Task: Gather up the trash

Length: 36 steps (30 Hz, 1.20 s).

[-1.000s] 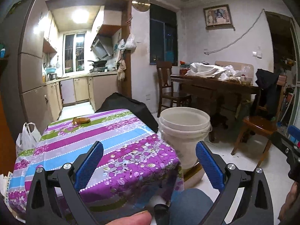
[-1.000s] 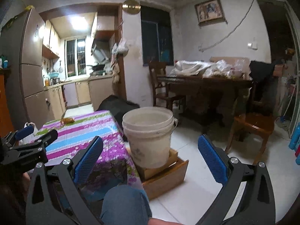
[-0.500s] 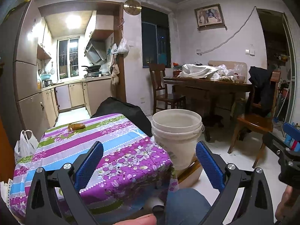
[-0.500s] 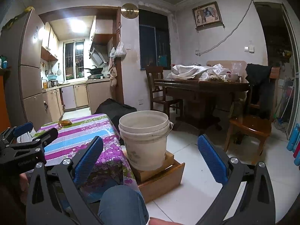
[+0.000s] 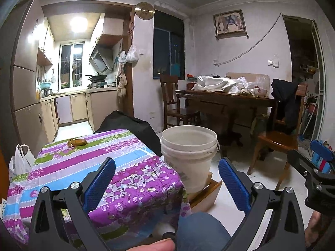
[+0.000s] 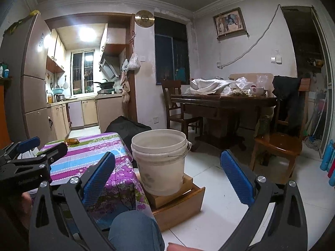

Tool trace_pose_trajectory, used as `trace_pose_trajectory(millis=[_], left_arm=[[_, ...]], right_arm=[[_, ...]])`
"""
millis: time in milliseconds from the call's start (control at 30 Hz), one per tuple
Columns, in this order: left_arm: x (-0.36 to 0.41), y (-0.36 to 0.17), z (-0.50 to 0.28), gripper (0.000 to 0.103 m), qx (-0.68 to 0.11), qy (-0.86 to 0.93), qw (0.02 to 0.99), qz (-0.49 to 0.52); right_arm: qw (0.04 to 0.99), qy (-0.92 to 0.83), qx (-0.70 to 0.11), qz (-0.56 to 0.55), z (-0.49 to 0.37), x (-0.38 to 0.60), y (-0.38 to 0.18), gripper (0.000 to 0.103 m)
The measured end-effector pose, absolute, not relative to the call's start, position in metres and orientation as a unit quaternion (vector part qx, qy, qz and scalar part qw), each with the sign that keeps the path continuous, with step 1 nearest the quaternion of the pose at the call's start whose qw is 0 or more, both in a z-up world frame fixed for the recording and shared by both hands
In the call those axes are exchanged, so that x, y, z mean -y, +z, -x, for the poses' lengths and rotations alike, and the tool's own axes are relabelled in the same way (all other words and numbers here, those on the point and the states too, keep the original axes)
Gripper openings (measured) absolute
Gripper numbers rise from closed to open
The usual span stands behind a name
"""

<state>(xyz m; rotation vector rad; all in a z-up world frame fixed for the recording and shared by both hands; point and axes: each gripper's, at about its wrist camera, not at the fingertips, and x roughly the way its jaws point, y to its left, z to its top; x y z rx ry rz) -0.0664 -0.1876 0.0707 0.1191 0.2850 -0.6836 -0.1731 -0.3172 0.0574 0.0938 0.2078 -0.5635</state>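
A small brown piece of trash (image 5: 77, 142) lies at the far end of the low table with the purple striped cloth (image 5: 88, 167); the right wrist view shows the trash (image 6: 71, 141) too. A white bucket (image 5: 188, 154) stands on a wooden box right of the table, and the bucket (image 6: 160, 163) looks empty from here. My left gripper (image 5: 166, 179) is open over the table's near corner, nothing between its blue pads. My right gripper (image 6: 167, 177) is open in front of the bucket, holding nothing.
A dark bag (image 5: 127, 123) sits behind the table. A white plastic bag (image 5: 19, 161) is on the floor at left. A wooden dining table (image 6: 224, 102) with chairs (image 6: 278, 144) fills the right side. A knee in jeans (image 6: 134, 230) is below the grippers. The kitchen opens at back left.
Both grippers have tilted up slightly and shifted, so the table and bucket sit lower in the views. Both stay open and empty.
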Motion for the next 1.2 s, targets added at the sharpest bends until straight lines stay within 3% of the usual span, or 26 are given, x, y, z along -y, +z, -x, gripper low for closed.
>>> trace_pose_trajectory(millis=[1200], left_arm=[[0.1888, 0.0616, 0.0653, 0.098, -0.141, -0.344, 0.926, -0.062]], right_arm=[[0.958, -0.265, -0.103, -0.036, 0.1701, 0.3151, 0.0600, 0.097]])
